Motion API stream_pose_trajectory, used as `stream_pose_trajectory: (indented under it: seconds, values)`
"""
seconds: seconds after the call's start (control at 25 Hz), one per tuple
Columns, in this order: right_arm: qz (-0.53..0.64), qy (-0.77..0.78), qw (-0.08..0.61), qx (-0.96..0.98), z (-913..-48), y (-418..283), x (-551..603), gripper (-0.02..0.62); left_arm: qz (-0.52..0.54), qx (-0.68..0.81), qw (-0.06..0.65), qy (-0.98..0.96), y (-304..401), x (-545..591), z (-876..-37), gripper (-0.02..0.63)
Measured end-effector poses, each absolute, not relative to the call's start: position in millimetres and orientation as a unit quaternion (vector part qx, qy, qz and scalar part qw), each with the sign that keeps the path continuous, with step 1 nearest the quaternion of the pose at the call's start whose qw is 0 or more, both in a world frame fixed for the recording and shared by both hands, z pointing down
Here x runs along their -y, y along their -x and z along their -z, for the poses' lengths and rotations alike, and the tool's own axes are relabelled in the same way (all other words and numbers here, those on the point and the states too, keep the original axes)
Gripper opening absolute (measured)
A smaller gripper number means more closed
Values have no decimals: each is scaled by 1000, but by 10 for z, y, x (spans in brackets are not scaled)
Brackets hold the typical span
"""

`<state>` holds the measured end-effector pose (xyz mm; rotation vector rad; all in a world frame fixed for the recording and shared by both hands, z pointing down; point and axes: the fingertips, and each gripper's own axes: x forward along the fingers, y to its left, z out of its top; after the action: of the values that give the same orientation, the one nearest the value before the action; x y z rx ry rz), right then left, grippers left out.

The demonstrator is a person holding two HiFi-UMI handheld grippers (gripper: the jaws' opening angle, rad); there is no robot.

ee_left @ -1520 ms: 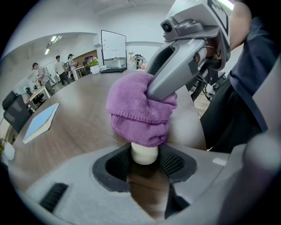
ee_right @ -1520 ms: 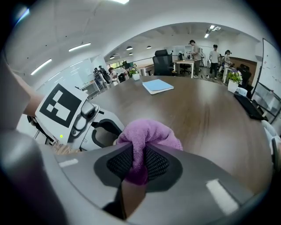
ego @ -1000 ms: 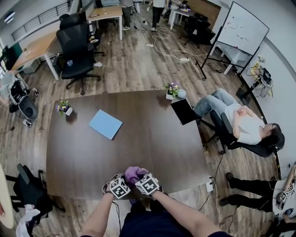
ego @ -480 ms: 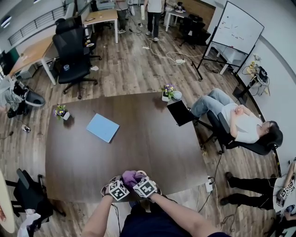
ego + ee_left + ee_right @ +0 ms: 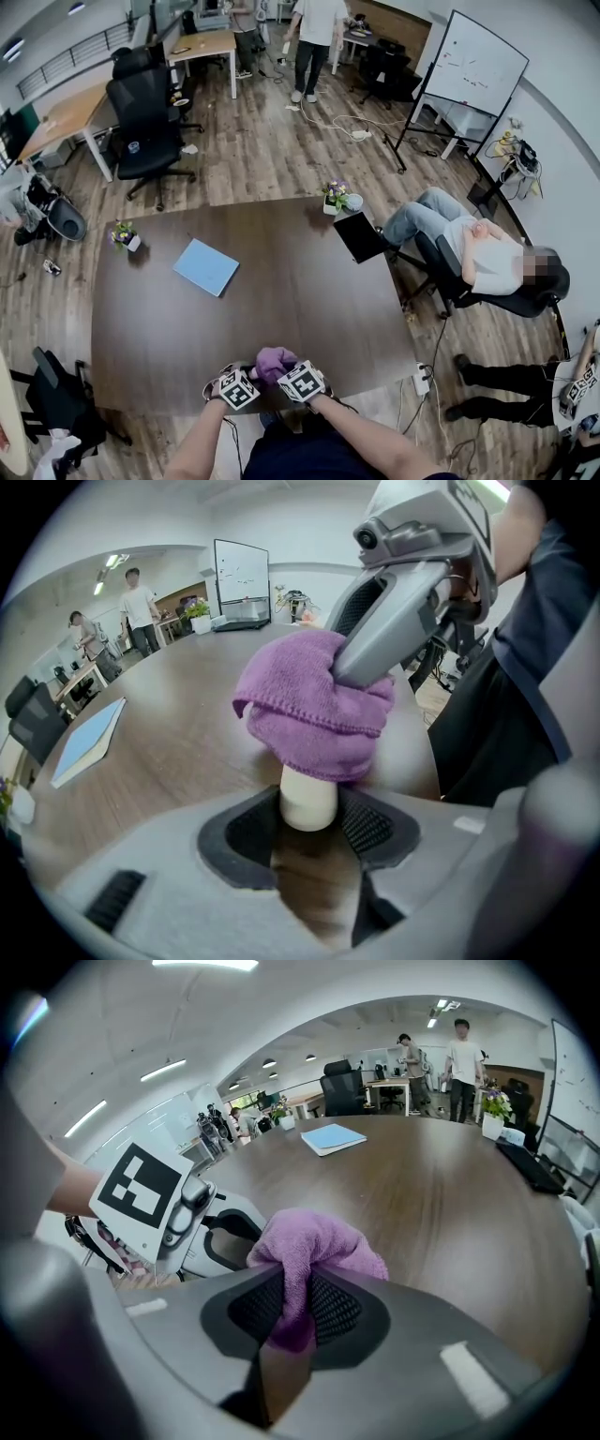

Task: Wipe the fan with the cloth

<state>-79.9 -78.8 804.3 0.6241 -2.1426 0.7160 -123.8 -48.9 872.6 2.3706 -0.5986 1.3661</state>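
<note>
At the near table edge, my left gripper (image 5: 251,373) is shut on the white round handle of the fan (image 5: 309,803), which stands up between its pads (image 5: 370,825). A purple cloth (image 5: 314,714) is draped over the top of the fan and hides its head. My right gripper (image 5: 295,1307) is shut on a fold of this cloth (image 5: 314,1246) and presses it onto the fan from the right. In the head view the cloth (image 5: 273,358) bulges between the two marker cubes. The right gripper's grey body (image 5: 403,621) reaches in from above in the left gripper view.
The dark wooden table (image 5: 281,300) carries a blue notebook (image 5: 206,266), a small flower pot (image 5: 125,236) at far left, another flower pot (image 5: 337,197) and a dark laptop (image 5: 361,236) at far right. A person sits in a chair (image 5: 487,258) by the right edge.
The right gripper has shifted a little sideways with the cloth over the fan. The left gripper holds still. The head view has tilted slightly.
</note>
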Motion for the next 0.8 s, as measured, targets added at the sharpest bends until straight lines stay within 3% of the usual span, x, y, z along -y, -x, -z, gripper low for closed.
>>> stream_pose_trajectory:
  seconds: [0.8]
  values:
    - [-274,-323,390,817,-8080,274,1018,77,-481,210,170,-834,1251,468,-8729,195]
